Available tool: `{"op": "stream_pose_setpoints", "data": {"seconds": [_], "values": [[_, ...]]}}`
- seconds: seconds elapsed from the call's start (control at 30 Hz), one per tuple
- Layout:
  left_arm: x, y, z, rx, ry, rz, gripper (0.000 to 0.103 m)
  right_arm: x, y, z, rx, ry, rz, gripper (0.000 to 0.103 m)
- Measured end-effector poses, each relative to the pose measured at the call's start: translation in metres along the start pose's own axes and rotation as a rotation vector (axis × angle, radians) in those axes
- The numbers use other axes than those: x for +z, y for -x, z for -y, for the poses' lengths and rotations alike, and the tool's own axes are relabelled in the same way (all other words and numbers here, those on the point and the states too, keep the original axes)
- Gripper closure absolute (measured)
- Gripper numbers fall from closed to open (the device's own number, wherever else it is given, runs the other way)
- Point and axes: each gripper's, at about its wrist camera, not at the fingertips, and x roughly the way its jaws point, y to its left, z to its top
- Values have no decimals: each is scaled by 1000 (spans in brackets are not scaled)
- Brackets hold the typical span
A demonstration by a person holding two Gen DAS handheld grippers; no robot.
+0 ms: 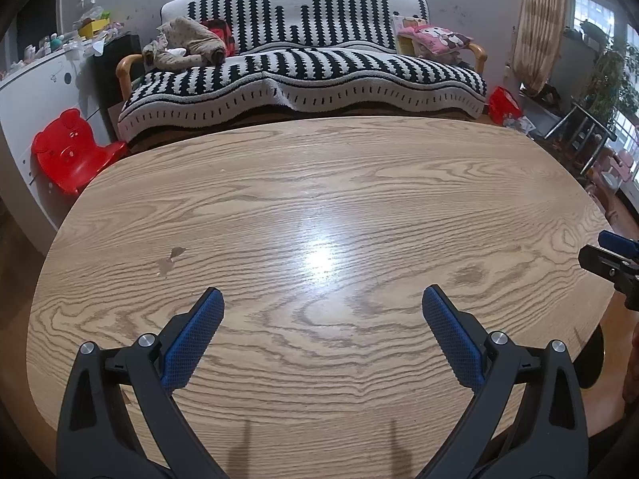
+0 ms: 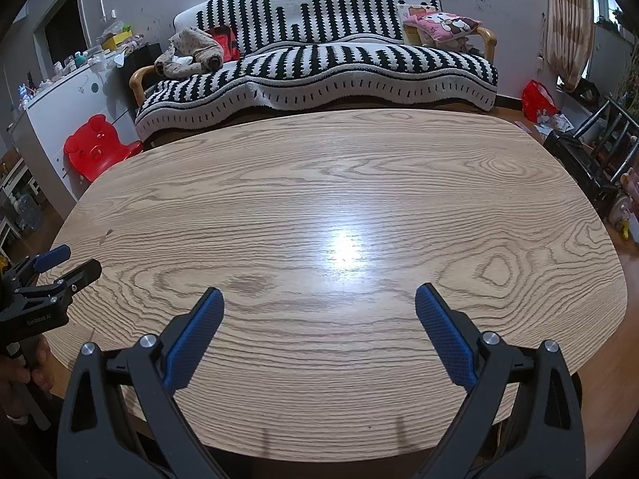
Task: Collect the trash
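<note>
— Grippers first: how do they stand?

— Left gripper, black with blue textured pads, hangs spread wide over the near part of the oval light-oak wooden table, nothing between its fingers. Right gripper, the same make, is spread just as wide over the same tabletop, also holding nothing. Each shows at the side edge of the other's view, so they sit side by side, apart.

— And the trash, relative to them?

— I cannot pick out any trash on the tabletop in either view; only wood grain and a bright glare patch lie ahead of the fingers.

— Any containers?

— Red bag sits on the floor far right, past the table's far corner, with some papers beside it; its contents cannot be told. Far beyond the table stands a black-and-white striped sofa, and a red bear-shaped plastic chair is at far left.
</note>
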Motion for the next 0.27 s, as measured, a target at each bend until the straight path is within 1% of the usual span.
{"op": "stream_pose_setpoints", "data": {"seconds": [0.13,0.27], "values": [[2,-2,-1,17,7,-11,6,0,0,0,1,-1,0,10],[3,-5,-4,-13,28,-36,6,0,0,0,1,-1,0,10]]}}
